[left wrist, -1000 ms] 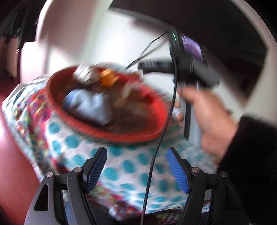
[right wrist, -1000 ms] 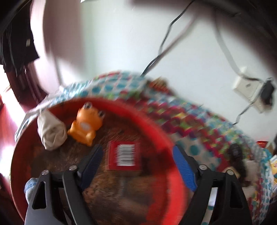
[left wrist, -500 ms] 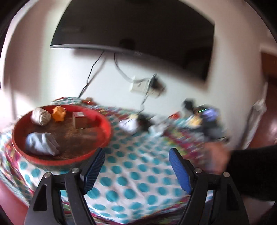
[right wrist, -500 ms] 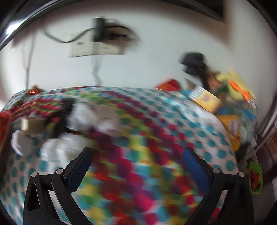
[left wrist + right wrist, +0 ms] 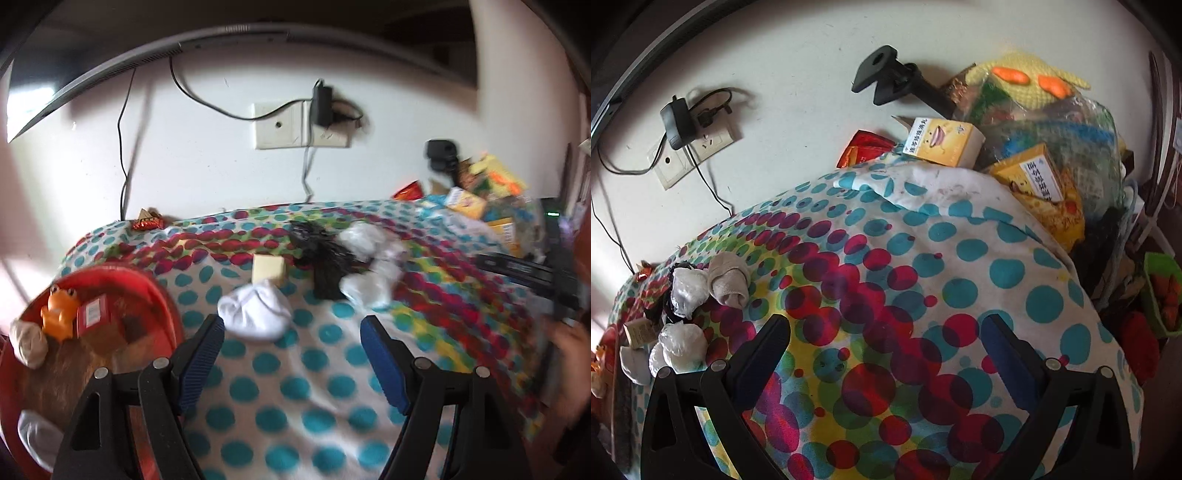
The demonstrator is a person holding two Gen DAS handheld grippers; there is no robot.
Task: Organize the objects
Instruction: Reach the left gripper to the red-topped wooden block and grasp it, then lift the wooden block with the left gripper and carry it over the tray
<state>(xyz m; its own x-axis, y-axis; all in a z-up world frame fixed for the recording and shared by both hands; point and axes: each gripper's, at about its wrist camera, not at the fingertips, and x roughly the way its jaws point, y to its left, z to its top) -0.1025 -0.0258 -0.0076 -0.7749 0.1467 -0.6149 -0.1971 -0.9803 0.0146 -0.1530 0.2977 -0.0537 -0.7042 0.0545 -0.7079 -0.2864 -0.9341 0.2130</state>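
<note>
Gaping empty, both tools (image 5: 291,332) (image 5: 884,332)

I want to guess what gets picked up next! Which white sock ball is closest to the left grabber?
The rolled white sock just ahead of the left gripper, beside the red tray. The other white bundles lie farther back by the black thing.

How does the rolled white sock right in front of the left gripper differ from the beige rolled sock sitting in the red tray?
The white sock is bright white; the beige sock is a dull cream. The white sock lies loose on the dotted cloth, outside the red tray; the beige one sits inside the tray at its left edge, beside the orange toy. The white bundle looks bulkier from here. Both are rolled into balls, and neither is held.
</note>
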